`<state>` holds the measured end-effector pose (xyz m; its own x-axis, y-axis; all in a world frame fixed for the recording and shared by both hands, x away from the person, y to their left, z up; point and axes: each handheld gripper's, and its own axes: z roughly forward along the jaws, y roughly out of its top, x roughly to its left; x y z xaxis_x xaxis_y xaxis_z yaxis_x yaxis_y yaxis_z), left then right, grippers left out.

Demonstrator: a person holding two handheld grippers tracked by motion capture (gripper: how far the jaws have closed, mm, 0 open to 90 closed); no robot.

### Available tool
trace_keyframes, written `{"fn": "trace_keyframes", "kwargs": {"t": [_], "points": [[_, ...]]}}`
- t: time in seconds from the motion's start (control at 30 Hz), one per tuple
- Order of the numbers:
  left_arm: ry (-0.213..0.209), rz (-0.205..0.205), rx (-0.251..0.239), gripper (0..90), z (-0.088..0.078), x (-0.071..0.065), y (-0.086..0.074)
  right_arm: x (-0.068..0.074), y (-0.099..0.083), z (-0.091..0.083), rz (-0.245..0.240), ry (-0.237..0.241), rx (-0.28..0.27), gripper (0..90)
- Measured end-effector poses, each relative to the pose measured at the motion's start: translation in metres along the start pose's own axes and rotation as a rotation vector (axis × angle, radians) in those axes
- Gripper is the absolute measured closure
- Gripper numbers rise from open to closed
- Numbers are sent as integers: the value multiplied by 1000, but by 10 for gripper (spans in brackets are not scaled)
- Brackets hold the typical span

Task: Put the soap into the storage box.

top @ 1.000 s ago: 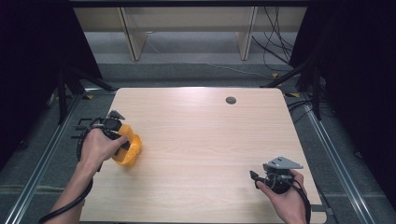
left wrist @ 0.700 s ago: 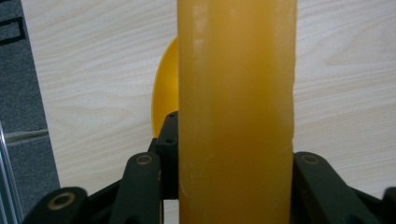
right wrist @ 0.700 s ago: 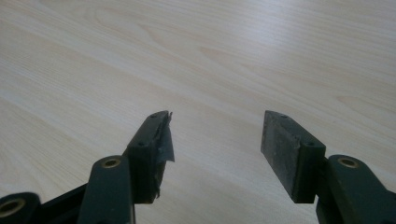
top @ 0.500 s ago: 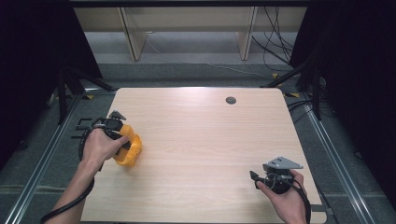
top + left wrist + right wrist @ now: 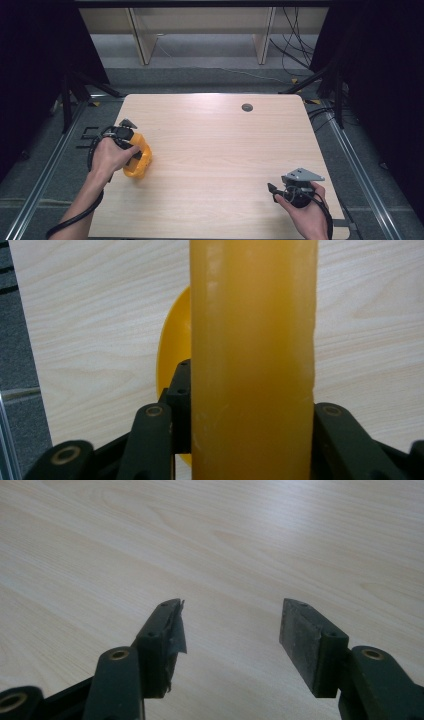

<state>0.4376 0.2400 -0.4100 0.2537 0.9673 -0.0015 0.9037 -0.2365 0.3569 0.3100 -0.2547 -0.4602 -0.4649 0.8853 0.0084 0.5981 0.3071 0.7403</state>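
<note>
High view is showing the left gripper (image 5: 131, 150) clamping a yellow cup (image 5: 138, 160) near the wooden table's (image 5: 220, 150) left edge, while the right gripper (image 5: 274, 191) is hovering with jaws spread and nothing between them, well apart; a round grommet hole (image 5: 247, 107) is sitting far off.

Two grippers are counted: one left gripper (image 5: 131, 150) and one right gripper (image 5: 280, 192), each carried in one hand, so two hands are counted. Two black jaws are seen on the right gripper (image 5: 230, 630). One yellow object (image 5: 137, 161) is counted, seen also in the left gripper view (image 5: 252, 360). One wooden table (image 5: 220, 150) is counted, with one round dark grommet (image 5: 247, 107) set in its surface. Two pale upright legs of a rack are counted beyond the table.
</note>
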Motion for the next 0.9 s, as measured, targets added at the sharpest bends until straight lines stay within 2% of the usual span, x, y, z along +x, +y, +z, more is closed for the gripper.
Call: {"fn": "trace_keyframes", "kwargs": {"t": [0.13, 0.17, 0.2, 0.5, 0.6, 0.67, 0.7, 0.9], "points": [[-1, 8, -4, 602, 4, 0, 0, -1, 0, 0, -11, 2, -5, 429], [-3, 12, -1, 602, 4, 1, 0, 1, 1, 0, 16, 8, 2, 429], [-5, 11, 4, 602, 5, 1, 0, 1, 0, -1, 22, -9, 9, 429], [-3, 24, 7, 602, 11, 1, 1, 1, 0, -1, 20, -6, 5, 429], [-4, 21, 5, 602, 14, 1, 1, 1, 0, -1, 22, -6, 11, 428], [-1, 8, 3, 602, 15, 1, 0, 3, 0, -1, 41, -11, 17, 428], [2, 12, 5, 602, 15, 2, 0, 1, 0, -1, 21, -7, 13, 428], [7, -15, 10, 602, 16, 3, 0, 2, 0, 0, 33, 1, 20, 428]]}}
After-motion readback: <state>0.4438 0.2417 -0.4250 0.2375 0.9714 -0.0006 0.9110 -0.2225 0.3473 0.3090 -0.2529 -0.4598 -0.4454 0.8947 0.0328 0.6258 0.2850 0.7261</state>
